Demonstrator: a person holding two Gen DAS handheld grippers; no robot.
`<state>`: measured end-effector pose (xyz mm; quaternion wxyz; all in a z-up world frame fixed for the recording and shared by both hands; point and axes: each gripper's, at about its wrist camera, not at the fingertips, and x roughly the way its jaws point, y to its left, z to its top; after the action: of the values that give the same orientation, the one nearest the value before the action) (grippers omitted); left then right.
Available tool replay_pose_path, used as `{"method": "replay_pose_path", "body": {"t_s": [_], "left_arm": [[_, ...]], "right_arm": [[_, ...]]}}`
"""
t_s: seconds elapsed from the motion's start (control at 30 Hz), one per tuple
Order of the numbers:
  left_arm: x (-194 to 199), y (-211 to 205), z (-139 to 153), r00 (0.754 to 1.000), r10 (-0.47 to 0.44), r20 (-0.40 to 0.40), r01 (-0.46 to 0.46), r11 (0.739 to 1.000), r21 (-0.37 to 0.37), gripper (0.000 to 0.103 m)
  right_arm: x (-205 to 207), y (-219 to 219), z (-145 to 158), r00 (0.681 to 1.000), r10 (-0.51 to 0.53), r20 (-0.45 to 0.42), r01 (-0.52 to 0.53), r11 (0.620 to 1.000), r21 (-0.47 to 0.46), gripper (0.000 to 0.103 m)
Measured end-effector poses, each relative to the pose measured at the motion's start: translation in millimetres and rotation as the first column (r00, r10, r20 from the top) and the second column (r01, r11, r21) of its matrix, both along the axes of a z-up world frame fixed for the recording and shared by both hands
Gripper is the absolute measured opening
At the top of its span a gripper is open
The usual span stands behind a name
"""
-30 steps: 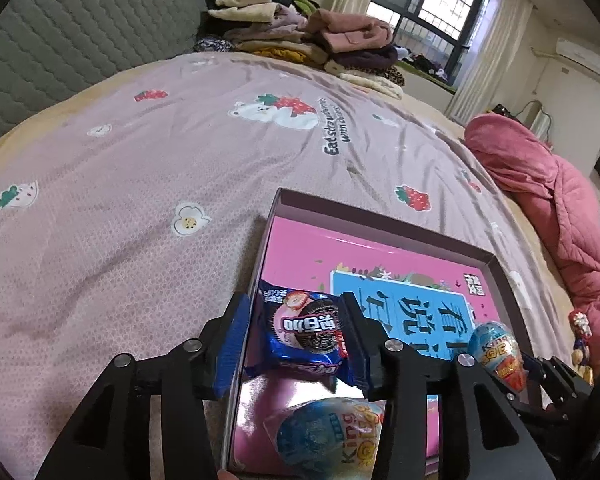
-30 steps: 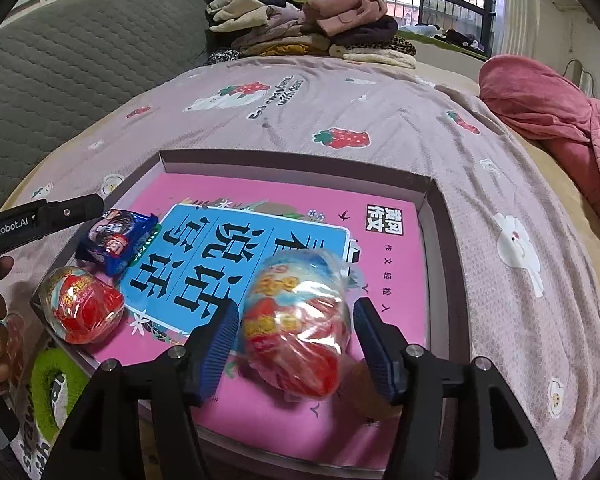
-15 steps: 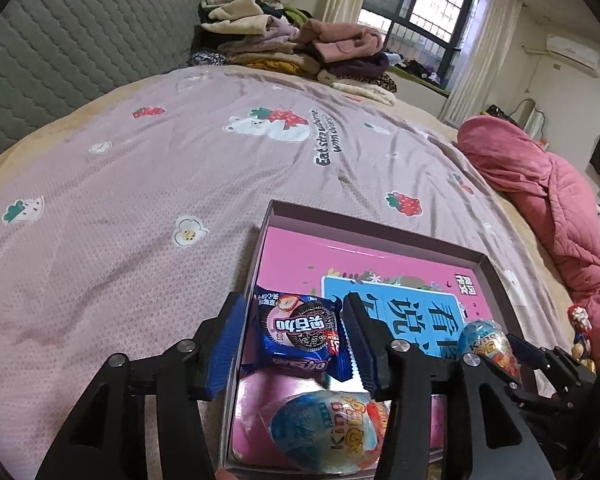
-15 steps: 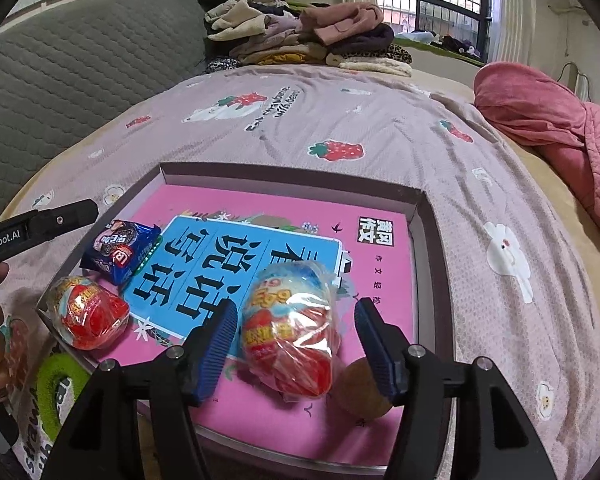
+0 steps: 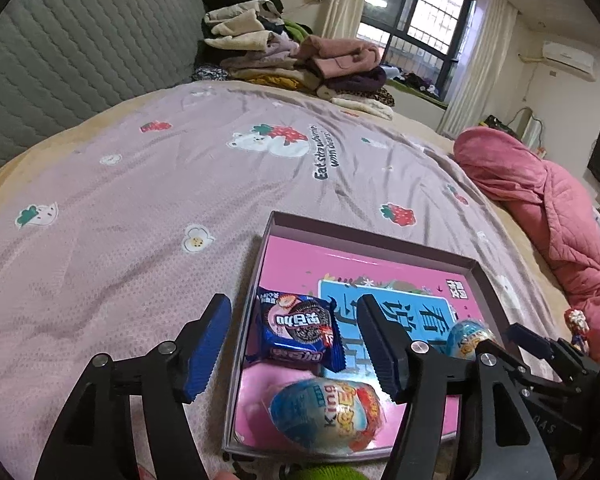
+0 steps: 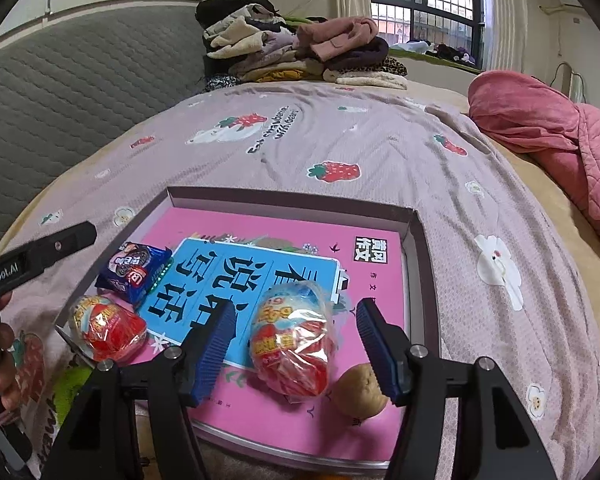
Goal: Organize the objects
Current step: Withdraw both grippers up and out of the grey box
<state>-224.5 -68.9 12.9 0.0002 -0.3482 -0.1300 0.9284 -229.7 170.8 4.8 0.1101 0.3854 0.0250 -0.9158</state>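
Left wrist view: the left tool (image 5: 292, 340) is spread wide, its fingers clear of the Oreo packet (image 5: 298, 330) lying in the shallow box (image 5: 364, 236) on the bed (image 5: 140, 200). A wrapped egg (image 5: 326, 416) sits at 6 o'clock from the packet.

Right wrist view: the right tool (image 6: 294, 338) is spread too, flanking a second wrapped egg (image 6: 292, 344) without contact. The packet lies at 10 o'clock, a potato (image 6: 358, 392) at 4 o'clock.

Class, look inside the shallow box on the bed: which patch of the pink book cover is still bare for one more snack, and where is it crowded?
Bare: the far pink strip between the back wall of the box and the blue title panel. Crowded: the near edge, with the cookie packet, two wrapped eggs and a brown lump.
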Motion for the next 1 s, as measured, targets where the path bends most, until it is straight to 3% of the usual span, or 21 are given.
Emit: {"method": "replay_pose_path", "body": {"t_s": [0.4,1.0], "left_arm": [[15.3,5.9,1.9,0.999,-0.032,-0.026,0.031,0.999,-0.032,0.075],[42.2,-2.5,11.5,0.997,-0.053,-0.051,0.051,0.998,-0.038,0.076]], "right_arm": [[2.8,3.7,6.6,1.000,-0.011,-0.014,0.010,1.000,-0.020,0.066],[18.2,7.7,22.6,0.998,-0.008,-0.065,0.006,0.999,-0.032,0.068]]}}
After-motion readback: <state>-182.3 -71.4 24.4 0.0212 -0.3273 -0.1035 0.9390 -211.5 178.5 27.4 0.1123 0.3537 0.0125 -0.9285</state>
